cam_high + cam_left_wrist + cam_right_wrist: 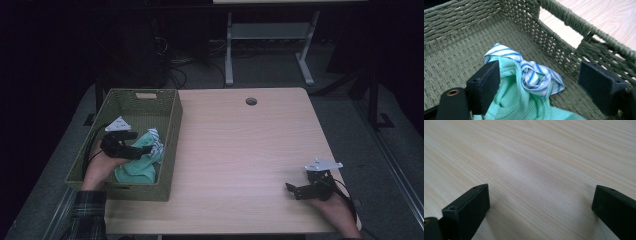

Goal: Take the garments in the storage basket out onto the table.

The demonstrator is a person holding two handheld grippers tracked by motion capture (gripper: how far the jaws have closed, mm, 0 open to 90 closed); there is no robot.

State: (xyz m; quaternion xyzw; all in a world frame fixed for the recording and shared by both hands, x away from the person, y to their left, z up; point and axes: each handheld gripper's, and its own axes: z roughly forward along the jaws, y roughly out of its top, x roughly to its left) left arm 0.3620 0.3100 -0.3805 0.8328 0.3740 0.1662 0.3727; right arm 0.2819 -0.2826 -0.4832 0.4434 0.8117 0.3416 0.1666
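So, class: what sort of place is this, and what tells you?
Probably a lab or workshop set up for recording, not a home: a plain wooden table with a cable hole, cables on the floor, and a second desk frame behind.

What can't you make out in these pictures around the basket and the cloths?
- The mint cloth: its lower part is cut off by the bottom edge of the left gripper view, and the left gripper covers part of it in the high view.
- The striped cloth: bunched, so its full shape is hidden.
- The basket floor under the cloths: covered.
- The right gripper lies over bare table; the hand behind is cut off by the high view's bottom edge.
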